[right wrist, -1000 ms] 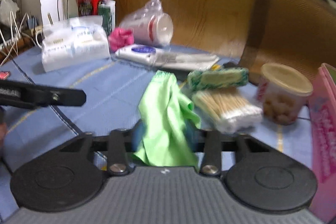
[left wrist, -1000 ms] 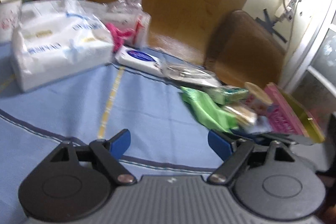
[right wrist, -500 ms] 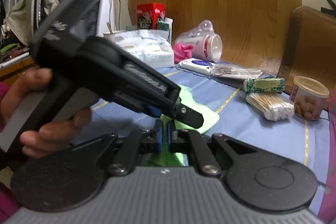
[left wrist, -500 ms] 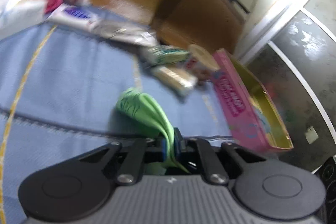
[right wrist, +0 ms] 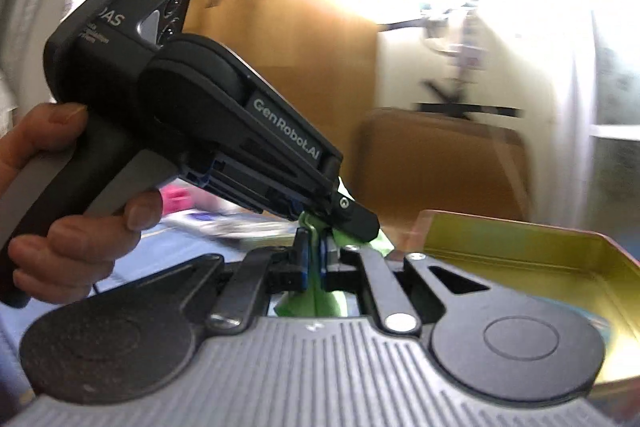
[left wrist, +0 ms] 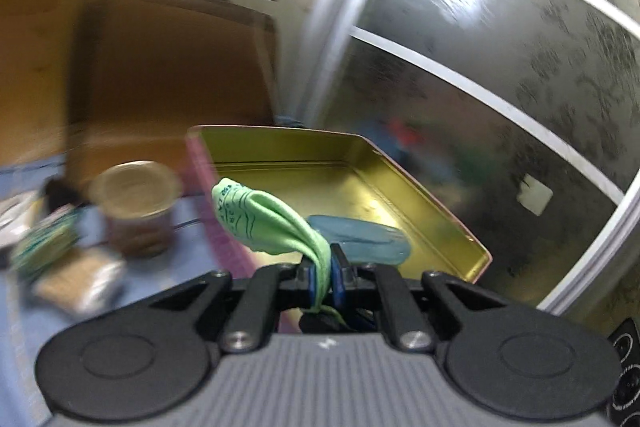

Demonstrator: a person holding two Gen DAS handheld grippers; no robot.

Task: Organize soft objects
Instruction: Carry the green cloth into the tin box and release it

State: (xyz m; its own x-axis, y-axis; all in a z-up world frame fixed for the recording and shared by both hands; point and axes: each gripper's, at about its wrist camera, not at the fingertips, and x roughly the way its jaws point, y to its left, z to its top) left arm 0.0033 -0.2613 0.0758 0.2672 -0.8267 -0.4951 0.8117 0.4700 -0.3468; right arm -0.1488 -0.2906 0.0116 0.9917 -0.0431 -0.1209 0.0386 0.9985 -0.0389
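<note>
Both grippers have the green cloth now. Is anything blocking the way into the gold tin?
Nothing visible does. The green cloth, pinched by the left gripper and the right gripper, hangs by the open gold tin. A blue item already lies inside, leaving room.

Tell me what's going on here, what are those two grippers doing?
A person holds a gripper in each hand, and both are shut on the same green cloth. The left gripper pinches one end, with the cloth bunched out over the pink edge of an open gold-lined tin. The right gripper pinches another part, just below the left one. A light blue item already lies in the tin. The cloth is not yet in it.
</note>
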